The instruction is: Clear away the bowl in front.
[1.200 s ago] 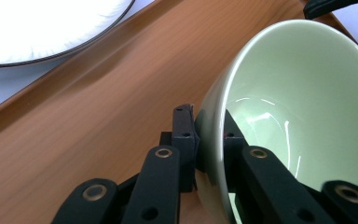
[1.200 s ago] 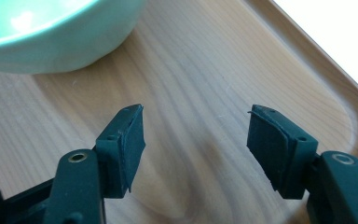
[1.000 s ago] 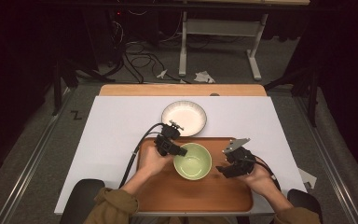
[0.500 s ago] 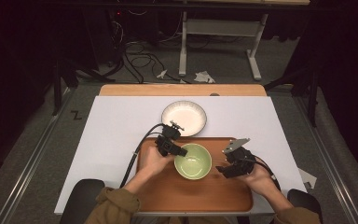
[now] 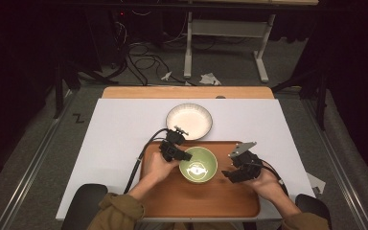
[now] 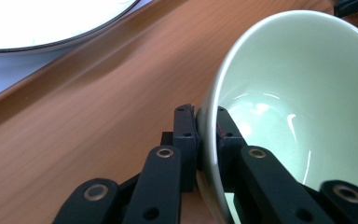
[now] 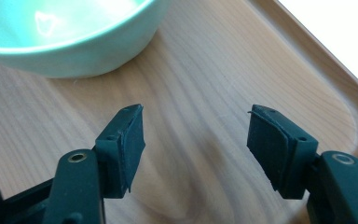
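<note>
Little has changed on the white-topped desk (image 5: 115, 143) since a second ago: the rectangular wooden tray (image 5: 206, 196) lies at the same spot on its near edge, and the round white plate with a dark rim (image 5: 189, 120) sits as before just beyond the tray's far edge, with nothing on it. The pale green ceramic bowl (image 5: 198, 164) rests in the far middle of the tray where it was earlier; it holds no food, only a small pale mark or glint at its bottom. The left gripper (image 5: 180, 155) has kept its place at the bowl's left rim, and the left gripper view shows its jaws pinched narrowly on the bowl wall, one pad outside and one inside. The right gripper (image 5: 232, 173) has not shifted either; it hovers over the tray just right of the bowl with its jaws spread wide, bare wood between them.
</note>
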Demonstrator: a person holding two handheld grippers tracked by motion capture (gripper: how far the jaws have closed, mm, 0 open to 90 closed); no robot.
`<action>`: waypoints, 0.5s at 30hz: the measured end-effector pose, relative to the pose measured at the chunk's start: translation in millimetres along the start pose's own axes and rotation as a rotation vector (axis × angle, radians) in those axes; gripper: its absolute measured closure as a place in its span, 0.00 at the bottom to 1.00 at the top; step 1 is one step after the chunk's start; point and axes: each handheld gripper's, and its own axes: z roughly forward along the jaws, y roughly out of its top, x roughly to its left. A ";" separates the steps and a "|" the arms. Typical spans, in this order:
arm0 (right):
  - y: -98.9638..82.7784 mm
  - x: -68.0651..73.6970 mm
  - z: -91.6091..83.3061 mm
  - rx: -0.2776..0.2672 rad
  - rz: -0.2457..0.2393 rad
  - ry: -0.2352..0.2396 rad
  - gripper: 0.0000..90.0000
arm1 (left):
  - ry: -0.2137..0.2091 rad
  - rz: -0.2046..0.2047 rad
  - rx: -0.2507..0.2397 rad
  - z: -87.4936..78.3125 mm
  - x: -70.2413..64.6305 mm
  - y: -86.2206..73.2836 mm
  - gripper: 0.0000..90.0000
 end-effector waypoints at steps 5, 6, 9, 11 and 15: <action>-0.1 1.0 0.3 -0.002 0.008 -0.003 0.41 | 0.009 0.001 -0.007 0.1 -1.4 -1.7 0.92; -0.3 0.7 0.4 -0.002 0.008 -0.002 0.41 | 0.010 0.000 -0.007 0.1 -1.6 -1.9 0.92; -0.3 0.0 0.3 -0.003 0.005 0.001 0.41 | 0.012 0.003 -0.007 0.0 -1.7 -1.9 0.92; -0.3 0.0 0.4 -0.002 0.004 0.001 0.41 | 0.013 0.005 -0.008 -0.2 -1.9 -2.0 0.92; -0.1 0.4 0.4 -0.003 0.005 -0.001 0.41 | 0.012 -0.007 -0.028 -2.0 -3.0 -1.9 0.90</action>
